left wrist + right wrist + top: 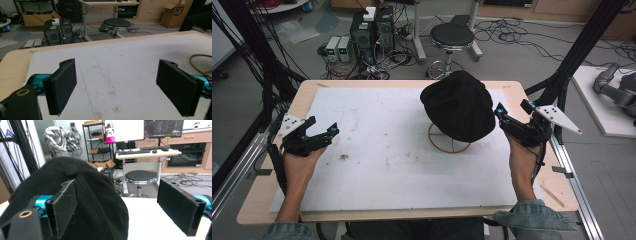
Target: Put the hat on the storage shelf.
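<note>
A black cap (458, 104) sits on a tan wire stand whose ring base (447, 145) rests on the white sheet at the table's back right. My right gripper (513, 108) is just right of the cap, open, its jaws apart from the fabric. In the right gripper view the cap (95, 195) fills the left half, behind the left jaw, and my right gripper (118, 183) holds nothing. My left gripper (323, 125) hovers open over the sheet's left edge. In the left gripper view my left gripper (117, 63) is empty, with the ring base (197, 56) at far right.
A white foam sheet (377, 150) covers most of the wooden table (257, 200). Beyond the far edge stand a black stool (452, 36) and computer boxes (372, 27) amid cables. Black frame posts (577, 50) flank both sides. A grey robot arm (617, 87) lies at right.
</note>
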### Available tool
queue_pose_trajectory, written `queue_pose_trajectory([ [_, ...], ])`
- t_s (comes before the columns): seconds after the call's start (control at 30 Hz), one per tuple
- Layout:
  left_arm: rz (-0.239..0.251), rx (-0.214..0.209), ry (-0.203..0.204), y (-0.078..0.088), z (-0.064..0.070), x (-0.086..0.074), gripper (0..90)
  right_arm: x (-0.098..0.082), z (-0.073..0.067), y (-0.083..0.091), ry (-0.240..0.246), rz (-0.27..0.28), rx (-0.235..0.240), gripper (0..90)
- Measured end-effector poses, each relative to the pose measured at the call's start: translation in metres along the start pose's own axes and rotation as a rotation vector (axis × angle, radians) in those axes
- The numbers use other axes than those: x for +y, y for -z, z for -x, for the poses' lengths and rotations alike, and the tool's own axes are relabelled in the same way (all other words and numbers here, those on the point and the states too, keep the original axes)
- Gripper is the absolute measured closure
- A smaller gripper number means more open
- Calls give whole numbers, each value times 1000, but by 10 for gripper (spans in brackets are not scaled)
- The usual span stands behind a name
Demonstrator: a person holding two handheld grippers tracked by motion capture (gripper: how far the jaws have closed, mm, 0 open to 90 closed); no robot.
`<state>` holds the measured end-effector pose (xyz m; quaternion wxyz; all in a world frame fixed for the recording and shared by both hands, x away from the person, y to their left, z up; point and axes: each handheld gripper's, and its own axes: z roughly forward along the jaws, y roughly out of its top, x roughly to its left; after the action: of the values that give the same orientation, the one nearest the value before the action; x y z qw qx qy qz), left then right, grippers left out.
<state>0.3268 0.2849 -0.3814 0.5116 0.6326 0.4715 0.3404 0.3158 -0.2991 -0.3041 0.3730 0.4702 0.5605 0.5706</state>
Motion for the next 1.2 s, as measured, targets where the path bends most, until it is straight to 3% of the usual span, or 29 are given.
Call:
queue_pose_trajectory([
  [0.73, -3, 18, -4, 1, -2, -4, 170, -67, 21, 15, 19, -80, -28, 113],
  [0.9, -3, 14, -11, -1, -1, -4, 171, -76, 23, 16, 51, -99, -36, 113],
  [1.2, -9, 13, -19, -3, 1, -4, 170, -83, 27, 16, 41, -117, -42, 112],
])
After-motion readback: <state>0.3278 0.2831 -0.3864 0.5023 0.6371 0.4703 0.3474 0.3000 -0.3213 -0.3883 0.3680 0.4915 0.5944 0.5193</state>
